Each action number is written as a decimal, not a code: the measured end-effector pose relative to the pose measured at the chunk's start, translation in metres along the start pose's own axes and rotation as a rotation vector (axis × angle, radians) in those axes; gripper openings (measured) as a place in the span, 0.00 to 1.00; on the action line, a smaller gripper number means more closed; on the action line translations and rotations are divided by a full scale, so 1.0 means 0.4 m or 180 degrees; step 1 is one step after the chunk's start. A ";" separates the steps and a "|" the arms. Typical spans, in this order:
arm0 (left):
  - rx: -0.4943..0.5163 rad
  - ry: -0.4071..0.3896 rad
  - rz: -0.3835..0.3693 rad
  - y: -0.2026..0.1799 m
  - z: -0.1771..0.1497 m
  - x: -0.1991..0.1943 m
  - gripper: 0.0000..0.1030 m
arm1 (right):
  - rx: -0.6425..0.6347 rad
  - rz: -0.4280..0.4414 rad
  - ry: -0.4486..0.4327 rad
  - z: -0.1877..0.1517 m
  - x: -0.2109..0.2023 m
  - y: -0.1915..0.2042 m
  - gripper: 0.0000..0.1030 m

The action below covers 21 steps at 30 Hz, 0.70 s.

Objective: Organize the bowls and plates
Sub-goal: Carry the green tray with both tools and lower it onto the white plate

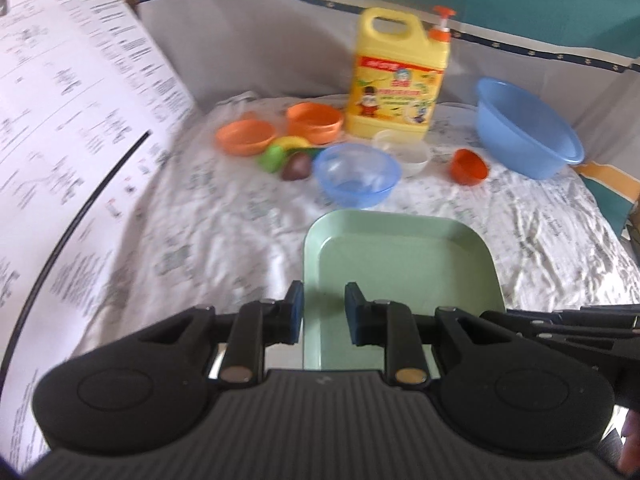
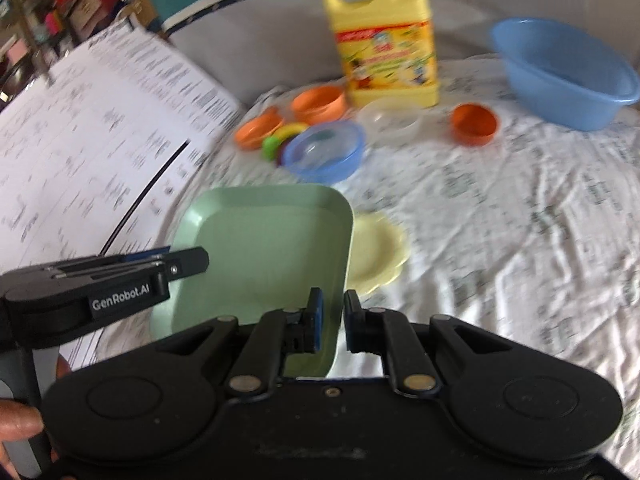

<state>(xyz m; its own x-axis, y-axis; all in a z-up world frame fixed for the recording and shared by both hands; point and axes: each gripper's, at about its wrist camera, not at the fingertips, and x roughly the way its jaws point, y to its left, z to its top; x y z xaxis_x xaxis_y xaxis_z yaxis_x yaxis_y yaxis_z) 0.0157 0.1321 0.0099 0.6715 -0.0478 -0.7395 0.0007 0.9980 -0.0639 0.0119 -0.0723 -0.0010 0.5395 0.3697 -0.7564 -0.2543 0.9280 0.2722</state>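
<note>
A green square plate (image 1: 400, 264) (image 2: 260, 248) is held between both grippers above the cloth. My left gripper (image 1: 323, 312) has its fingers around the plate's left edge; it also shows in the right wrist view (image 2: 188, 260). My right gripper (image 2: 331, 320) has its fingers around the plate's right rim. A pale yellow plate (image 2: 378, 252) lies partly under the green one. A clear blue bowl (image 1: 357, 174) (image 2: 326, 150), a clear small bowl (image 1: 404, 150) (image 2: 392, 120), two orange dishes (image 1: 246, 136) (image 1: 315, 121) and an orange cup (image 1: 469, 166) (image 2: 474, 122) stand further back.
A yellow detergent jug (image 1: 398, 76) (image 2: 384, 40) stands at the back. A big blue basin (image 1: 528, 128) (image 2: 568, 72) is at the back right. Toy fruit (image 1: 286, 158) lies by the blue bowl. A printed paper sheet (image 1: 72, 120) rises on the left.
</note>
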 end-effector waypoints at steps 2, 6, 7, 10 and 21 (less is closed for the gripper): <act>-0.0047 0.0029 0.0035 0.033 -0.020 -0.009 0.21 | -0.0060 0.0030 0.0079 -0.013 0.011 0.032 0.12; -0.0096 0.0123 0.0082 0.084 -0.064 -0.014 0.21 | -0.0138 0.0088 0.0215 -0.050 0.025 0.081 0.12; -0.0102 0.0152 0.0084 0.094 -0.076 -0.014 0.21 | -0.0151 0.0093 0.0242 -0.058 0.030 0.088 0.12; -0.0127 0.0247 0.0057 0.117 -0.106 0.000 0.21 | -0.0158 0.0094 0.0328 -0.082 0.047 0.103 0.12; -0.0141 0.0476 -0.0092 0.143 -0.159 0.070 0.21 | -0.0110 0.0013 0.0569 -0.114 0.105 0.092 0.12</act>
<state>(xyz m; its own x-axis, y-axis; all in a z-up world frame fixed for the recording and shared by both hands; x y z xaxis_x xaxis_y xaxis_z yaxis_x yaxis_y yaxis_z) -0.0124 0.1851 -0.0570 0.5538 -0.0856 -0.8282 -0.0164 0.9934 -0.1136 -0.0114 -0.0246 -0.0497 0.3881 0.3566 -0.8498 -0.2853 0.9233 0.2572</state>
